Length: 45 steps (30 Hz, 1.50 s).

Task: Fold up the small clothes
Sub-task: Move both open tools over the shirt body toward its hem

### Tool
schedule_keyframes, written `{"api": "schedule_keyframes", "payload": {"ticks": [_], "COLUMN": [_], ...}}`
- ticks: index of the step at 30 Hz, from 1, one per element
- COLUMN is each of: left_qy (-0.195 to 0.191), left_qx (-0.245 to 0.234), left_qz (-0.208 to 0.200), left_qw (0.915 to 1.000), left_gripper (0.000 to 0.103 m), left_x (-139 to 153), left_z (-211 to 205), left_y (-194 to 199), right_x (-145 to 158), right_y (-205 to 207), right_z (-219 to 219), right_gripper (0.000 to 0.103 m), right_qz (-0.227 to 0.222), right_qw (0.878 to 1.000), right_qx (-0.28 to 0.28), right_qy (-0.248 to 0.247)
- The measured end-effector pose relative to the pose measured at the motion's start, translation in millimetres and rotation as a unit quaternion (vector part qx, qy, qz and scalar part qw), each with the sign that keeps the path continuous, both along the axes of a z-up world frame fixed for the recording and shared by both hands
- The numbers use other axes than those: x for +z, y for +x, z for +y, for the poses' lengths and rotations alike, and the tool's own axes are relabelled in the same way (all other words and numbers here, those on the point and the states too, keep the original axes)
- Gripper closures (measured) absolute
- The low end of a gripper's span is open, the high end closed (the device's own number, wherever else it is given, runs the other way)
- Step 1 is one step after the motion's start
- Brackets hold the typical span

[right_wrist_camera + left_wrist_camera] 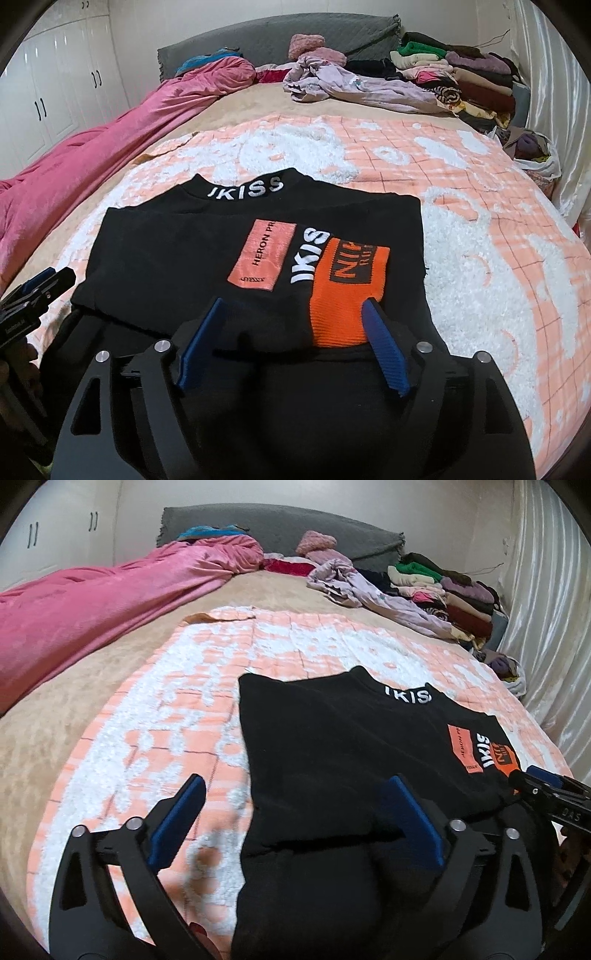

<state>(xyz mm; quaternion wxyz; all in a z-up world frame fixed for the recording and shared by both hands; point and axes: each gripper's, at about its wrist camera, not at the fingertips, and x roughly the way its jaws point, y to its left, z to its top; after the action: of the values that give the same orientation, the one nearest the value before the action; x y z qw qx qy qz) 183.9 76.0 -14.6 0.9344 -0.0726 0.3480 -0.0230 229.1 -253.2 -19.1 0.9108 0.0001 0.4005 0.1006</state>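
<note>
A black top (332,738) with white "JKISS" lettering and orange patches lies folded on an orange-and-white blanket (177,709) on the bed. My left gripper (295,786) hangs open over its left near part, one blue pad above the blanket and the other above the black cloth. In the right wrist view the black top (166,251) fills the middle. My right gripper (294,304) is open over its near folded edge, by the orange patch (347,291). Neither gripper holds cloth. Each gripper shows at the other view's edge: the right gripper (546,786), the left gripper (40,288).
A pink duvet (74,616) runs along the bed's left side. A crumpled lilac garment (354,85) and a pile of folded clothes (465,77) sit at the far right by the grey headboard (258,37). A shiny curtain (546,590) hangs on the right, white wardrobes (55,92) on the left.
</note>
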Motion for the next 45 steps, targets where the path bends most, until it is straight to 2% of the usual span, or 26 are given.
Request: {"api": "schedule_keyframes", "payload": {"ticks": [8,29,40,45], "left_qy": [0.008,0.036,0.044,0.06], "left_qx": [0.005,0.03,0.03,0.031], "left_qz": [-0.009,-0.014,-0.022,-0.014], "left_qw": [0.9999,0.9988,0.9983,0.9976], "left_gripper": [0.01,0.01,0.01,0.01], "left_x": [5,1,10,13], "left_z": [2,12,15,12], "left_y": [-6,-37,-62,-70], "right_x": [9,36,39,38], "right_y": [-6,-39,-61,-68], "right_z": [1,-18,-29,-36], "right_gripper": [0.019,0.019,0.019,0.019], "right_qz": [-0.013,-0.039,-0.04,-0.039], "right_qw": [1.0,0.999,0.999,0.999], "right_qx": [-0.001,0.003,0.008,0.007], "right_qy": [0.005,0.023,0.029,0.032]}}
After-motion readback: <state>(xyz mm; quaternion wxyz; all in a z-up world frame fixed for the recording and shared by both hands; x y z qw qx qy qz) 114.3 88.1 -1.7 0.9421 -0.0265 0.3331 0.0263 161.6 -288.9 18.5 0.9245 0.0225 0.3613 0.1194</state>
